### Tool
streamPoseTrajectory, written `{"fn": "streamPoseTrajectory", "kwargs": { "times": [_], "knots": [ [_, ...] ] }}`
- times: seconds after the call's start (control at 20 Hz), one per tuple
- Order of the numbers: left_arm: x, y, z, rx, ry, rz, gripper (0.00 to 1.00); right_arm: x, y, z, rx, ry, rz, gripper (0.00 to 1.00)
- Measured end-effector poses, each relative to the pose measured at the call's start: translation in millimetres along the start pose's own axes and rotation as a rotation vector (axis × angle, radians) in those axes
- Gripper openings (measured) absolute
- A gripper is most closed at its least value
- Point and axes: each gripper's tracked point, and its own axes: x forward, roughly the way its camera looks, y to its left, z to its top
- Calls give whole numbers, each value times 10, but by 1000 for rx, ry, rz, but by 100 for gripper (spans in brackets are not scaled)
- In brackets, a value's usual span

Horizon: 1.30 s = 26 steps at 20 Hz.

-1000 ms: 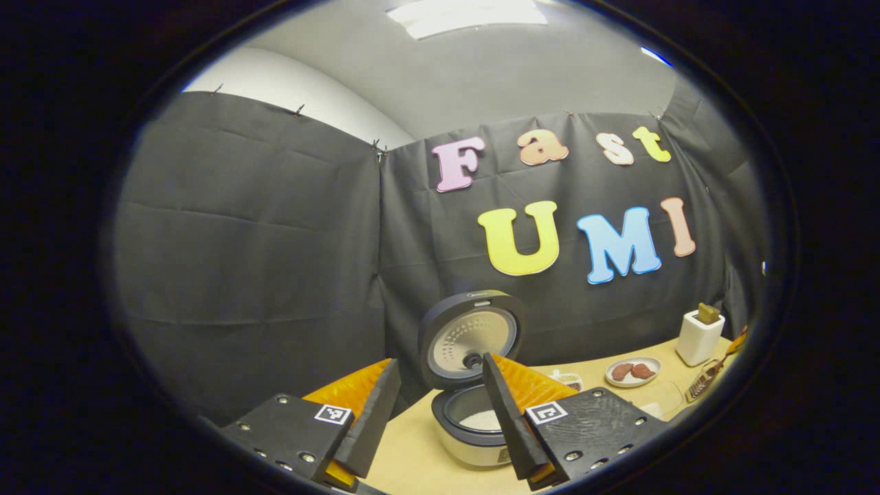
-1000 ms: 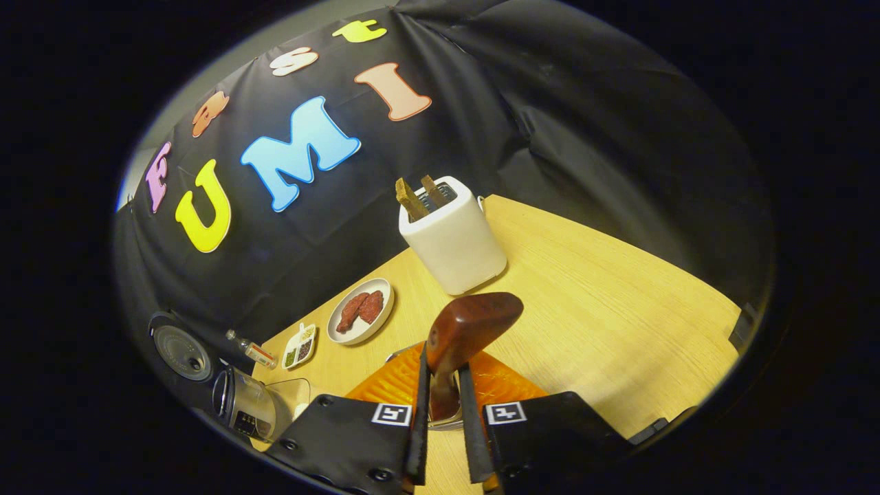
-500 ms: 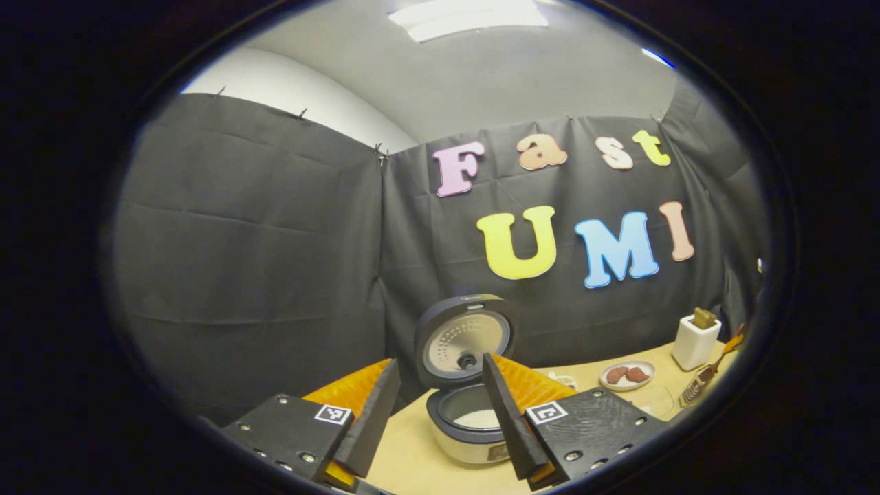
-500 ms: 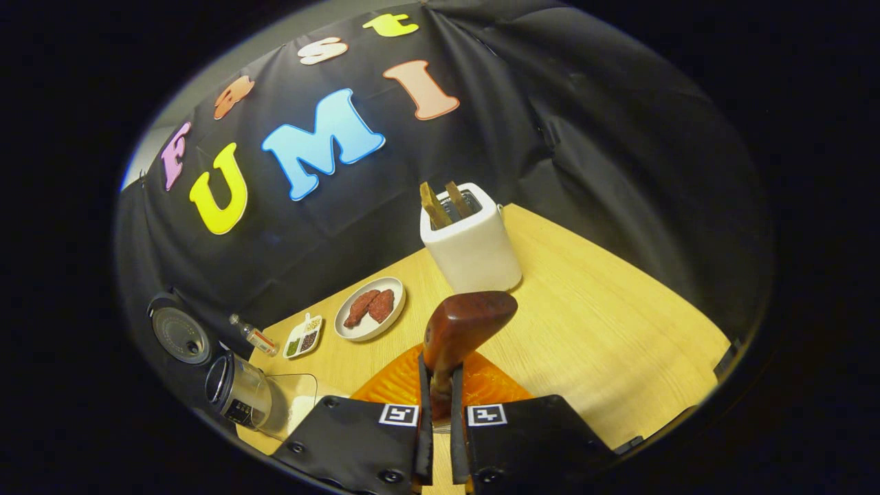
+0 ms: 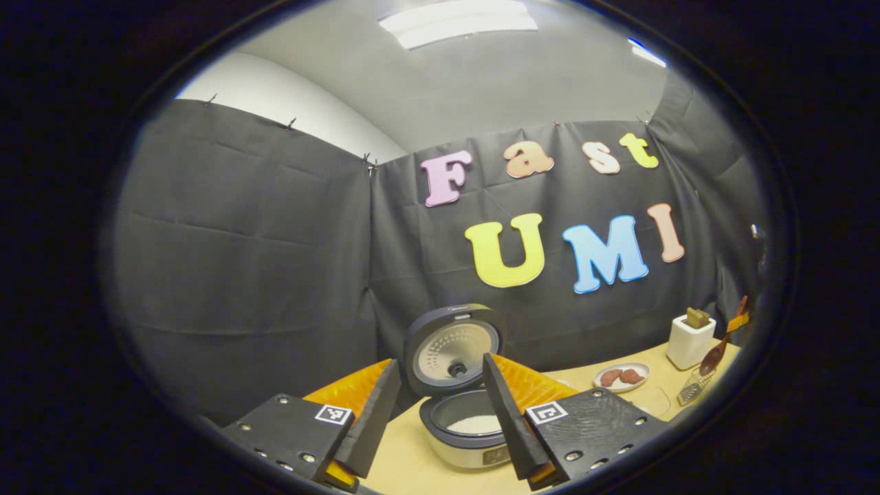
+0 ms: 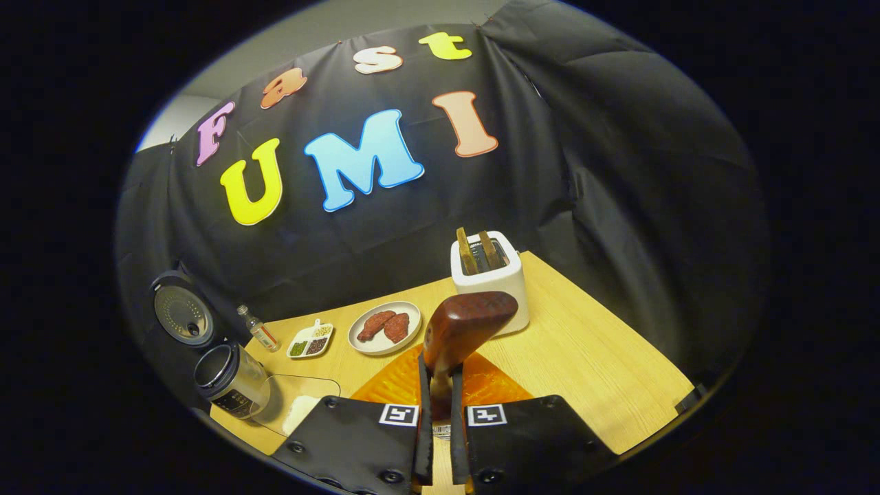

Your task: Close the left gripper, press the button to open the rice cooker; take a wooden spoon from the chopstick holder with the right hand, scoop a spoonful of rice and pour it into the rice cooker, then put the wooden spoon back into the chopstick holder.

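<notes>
The rice cooker (image 5: 467,440) stands open, its lid (image 5: 454,349) upright and white rice in the pot. My left gripper (image 5: 441,361) is open in front of it, with nothing between its fingers. In the right gripper view, my right gripper (image 6: 438,368) is shut on the wooden spoon (image 6: 467,324), whose dark brown bowl sticks up past the fingertips. The left gripper view shows this wooden spoon (image 5: 713,352) far right, raised above the metal mesh chopstick holder (image 5: 689,392). The rice cooker (image 6: 223,379) and its lid (image 6: 182,317) sit at the far left of the right gripper view.
A white toaster (image 6: 491,278) with two slices stands at the back of the wooden table (image 6: 605,371). A plate of meat (image 6: 385,328), a seasoning dish (image 6: 311,342) and a small bottle (image 6: 258,330) lie near the wall. A clear container with rice (image 6: 302,405) sits beside the cooker.
My right gripper has risen with the wooden spoon and levelled out, so the spoon now stands above the chopstick holder. My left gripper has drifted back slightly, still open.
</notes>
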Motion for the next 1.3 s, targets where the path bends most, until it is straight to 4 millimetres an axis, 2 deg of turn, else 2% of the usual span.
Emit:
{"fn": "streamPoseTrajectory", "kwargs": {
  "times": [0.1, 0.4, 0.55, 0.8, 0.95, 1.0, 1.05, 1.3],
  "knots": [
    [194, 1, -59, -6, 5, -37, 77, -61, 169, 75, -20, -29, -4, 12],
    [753, 206, -242, -37, 12, -107, 77, -164, 854, 100, -44, -45, 43, 12],
    [993, 286, -406, -45, 29, -129, 77, -132, 1211, -28, -57, -18, 87, 12],
    [1264, 454, -693, -60, 65, -151, 76, -27, 1618, -368, -67, 47, 124, 12],
    [1420, 619, -831, -80, 83, -154, 77, 34, 1769, -593, -104, 87, 123, 12],
    [1468, 654, -874, -87, 87, -153, 76, 57, 1794, -669, -127, 97, 114, 9],
    [1507, 692, -920, -92, 90, -152, 76, 90, 1813, -741, -153, 107, 104, 12],
    [1653, 858, -1103, -111, 109, -145, 76, 234, 1834, -1104, -299, 171, 56, 12]
  ]
}}
